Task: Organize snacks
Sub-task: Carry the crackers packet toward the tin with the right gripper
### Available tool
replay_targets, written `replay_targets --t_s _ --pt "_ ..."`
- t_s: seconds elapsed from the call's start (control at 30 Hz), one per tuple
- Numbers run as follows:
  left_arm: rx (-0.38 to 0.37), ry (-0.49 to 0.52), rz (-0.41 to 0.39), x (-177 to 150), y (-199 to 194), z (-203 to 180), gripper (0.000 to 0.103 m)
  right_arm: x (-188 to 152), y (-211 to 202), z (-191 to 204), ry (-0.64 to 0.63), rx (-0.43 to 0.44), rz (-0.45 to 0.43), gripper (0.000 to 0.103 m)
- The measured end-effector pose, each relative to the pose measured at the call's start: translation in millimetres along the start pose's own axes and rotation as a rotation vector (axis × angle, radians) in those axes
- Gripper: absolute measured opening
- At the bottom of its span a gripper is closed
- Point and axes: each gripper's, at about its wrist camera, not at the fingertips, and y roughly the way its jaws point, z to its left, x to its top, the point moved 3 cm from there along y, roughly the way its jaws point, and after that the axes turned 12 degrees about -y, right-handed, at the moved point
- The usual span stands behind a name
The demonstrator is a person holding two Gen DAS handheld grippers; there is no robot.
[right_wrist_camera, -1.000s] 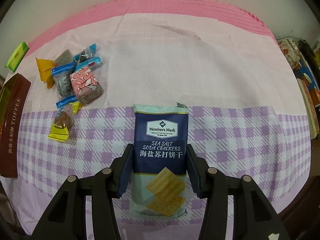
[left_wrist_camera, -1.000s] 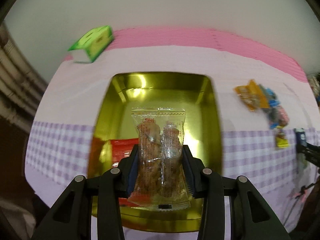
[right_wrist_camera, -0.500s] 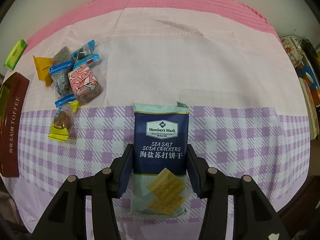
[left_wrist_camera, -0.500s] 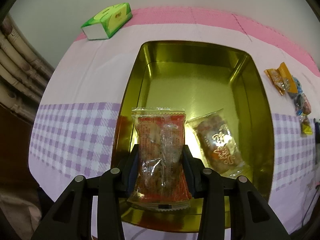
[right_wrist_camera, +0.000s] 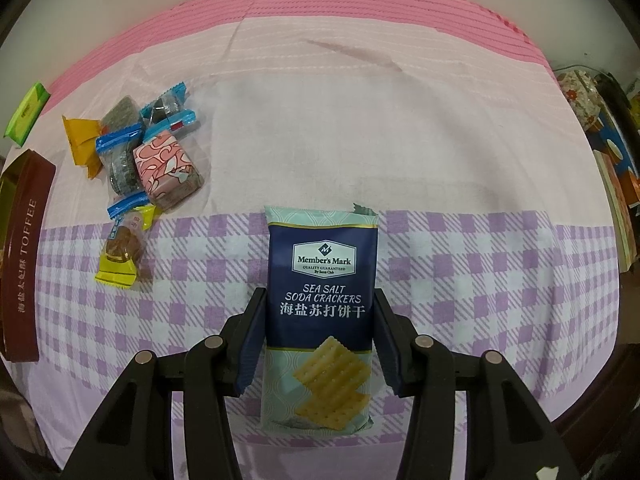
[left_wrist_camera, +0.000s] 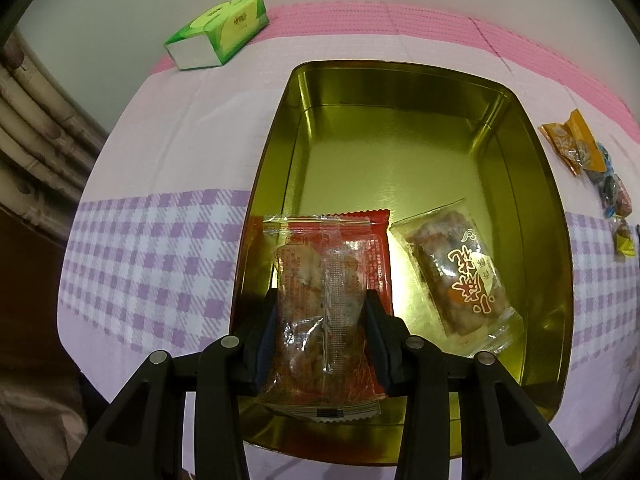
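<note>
We see a green tissue pack [left_wrist_camera: 218, 32] near the far edge of our pink-and-lilac tablecloth [left_wrist_camera: 160, 264].

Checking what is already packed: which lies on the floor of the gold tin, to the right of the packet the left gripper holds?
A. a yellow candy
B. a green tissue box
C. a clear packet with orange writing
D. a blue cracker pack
C: a clear packet with orange writing lies in the gold tin, beside the left gripper.
</note>
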Motion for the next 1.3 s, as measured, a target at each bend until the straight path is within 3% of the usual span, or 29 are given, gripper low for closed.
replay_targets --t_s 0.27,0.47,0.7,0.97,1.3 --pt "-0.017 -0.024 -0.018 0 -9 -2 0.044 -9 -3 -1 0.023 -0.013 -0.014 0.046" --pt "-0.049 -0.056 -0.060 1 -25 -2 0.053 -12 -11 0 0.037 -0.013 -0.029 0.046" --pt "-0.056 -0.131 -0.130 5 -45 8 0.055 -16 -51 15 0.037 0.014 -0.093 0.046" --pt "-0.009 -0.261 -0.192 7 -57 45 0.055 1 -108 87 -0.083 0.116 -0.198 0.046" --pt "0.070 -0.363 -0.203 -6 -59 87 0.055 23 -124 206 -0.246 0.274 -0.203 0.046"
